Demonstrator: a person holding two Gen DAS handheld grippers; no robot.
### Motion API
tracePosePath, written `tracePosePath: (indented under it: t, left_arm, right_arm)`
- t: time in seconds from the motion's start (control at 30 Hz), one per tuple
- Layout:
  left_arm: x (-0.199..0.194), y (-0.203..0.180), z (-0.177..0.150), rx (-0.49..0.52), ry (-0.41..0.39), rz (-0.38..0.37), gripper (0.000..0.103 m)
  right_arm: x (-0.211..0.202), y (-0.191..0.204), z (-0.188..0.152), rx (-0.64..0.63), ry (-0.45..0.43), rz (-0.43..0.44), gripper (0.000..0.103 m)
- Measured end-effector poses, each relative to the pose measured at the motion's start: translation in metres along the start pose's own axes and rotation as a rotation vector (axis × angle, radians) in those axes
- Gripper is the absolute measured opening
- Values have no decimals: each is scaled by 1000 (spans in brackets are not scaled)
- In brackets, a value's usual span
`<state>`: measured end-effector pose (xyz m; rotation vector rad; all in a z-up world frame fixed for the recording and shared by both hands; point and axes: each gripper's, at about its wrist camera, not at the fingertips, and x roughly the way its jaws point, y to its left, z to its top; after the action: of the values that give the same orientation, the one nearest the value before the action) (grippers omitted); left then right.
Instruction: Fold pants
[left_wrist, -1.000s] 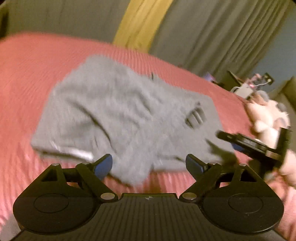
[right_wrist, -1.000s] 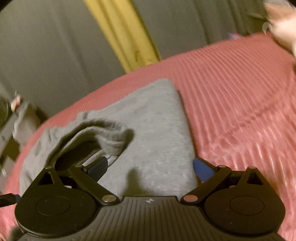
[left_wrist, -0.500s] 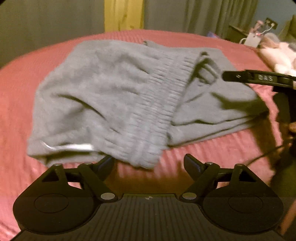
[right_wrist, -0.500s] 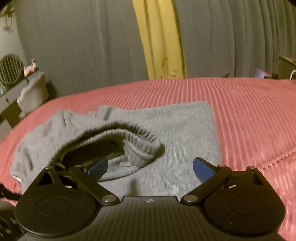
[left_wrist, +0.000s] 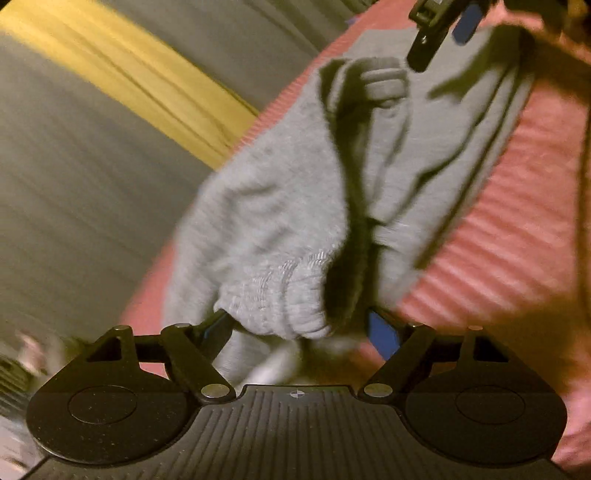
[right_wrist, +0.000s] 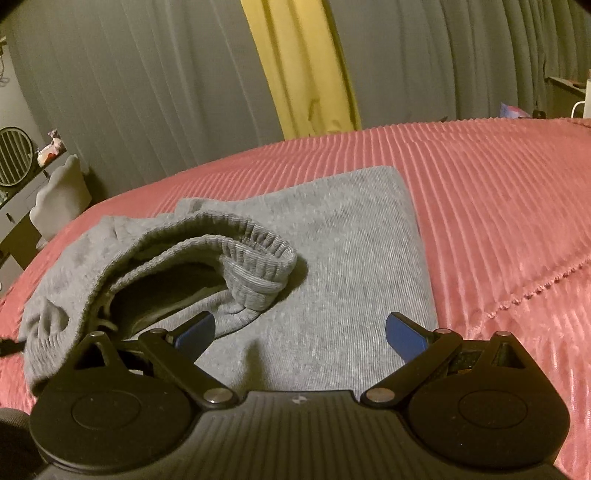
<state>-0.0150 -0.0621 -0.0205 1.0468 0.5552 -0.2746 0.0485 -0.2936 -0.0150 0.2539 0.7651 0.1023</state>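
The pants (right_wrist: 332, 266) are spread on the bed (right_wrist: 498, 206); the left hand-held gripper (left_wrist: 299, 332) has been closing around their waistband, not yet clamped; the right hand-held gripper (right_wrist: 301, 330) is held released.

I'm in a bedroom at home. Bed w/ a ribbed pink-red bedspread (right_wrist: 498, 206) fills most of my view. Grey curtains (right_wrist: 155, 96) hang floor-length along the far wall, one yellow panel (right_wrist: 303, 66) in the middle. Far left: a small round fan (right_wrist: 13, 157) & bits on a side table. Far right: a dark shelf w/ clutter, too small to make out.
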Motion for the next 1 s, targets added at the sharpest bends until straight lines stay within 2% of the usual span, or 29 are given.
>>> tracePosePath:
  t: [0.1, 0.17, 0.27, 0.3, 0.37, 0.47, 0.53, 0.57, 0.63, 0.83, 0.9, 0.93, 1.0]
  left_arm:
    - [-1, -10, 0, 120, -57, 142, 89]
    - [-6, -14, 1, 165, -78, 170, 89]
    - [-5, -12, -1, 172, -112, 178, 88]
    - [-3, -11, -5, 170, -120, 165, 85]
    - [1, -8, -7, 150, -122, 82, 53]
    - [5, 7, -4, 35, -122, -6, 44]
    - [3, 25, -2, -76, -134, -71, 42]
    - [1, 40, -2, -160, -145, -108, 42]
    - [0, 63, -4, -299, -146, -158, 41]
    - [6, 97, -4, -493, -131, -172, 41]
    - [8, 103, -1, -546, -124, -181, 41]
    - [7, 104, 0, -554, -123, -172, 40]
    - [12, 103, 8, -568, -127, -161, 39]
  right_arm:
    - [-3, -1, -1, 5, -1, 2, 99]
    - [-4, -3, -1, 10, 0, 4, 99]
    - [-3, -3, -2, 11, 2, 0, 99]
    - [-2, -2, -1, 7, 0, 1, 99]
    - [-2, 0, -1, 0, 0, 16, 99]
    - [-1, 2, 2, -7, -11, 43, 99]
    - [0, 2, 5, 3, -12, 57, 96]
    - [1, 2, 7, 8, -21, 68, 92]
    - [3, 4, 10, 14, -33, 85, 91]
    - [39, 15, 26, -17, -25, 87, 91]
    - [49, 21, 27, -23, -26, 99, 79]
    - [52, 24, 27, -27, -19, 101, 51]
    - [53, 29, 26, -21, -22, 75, 48]
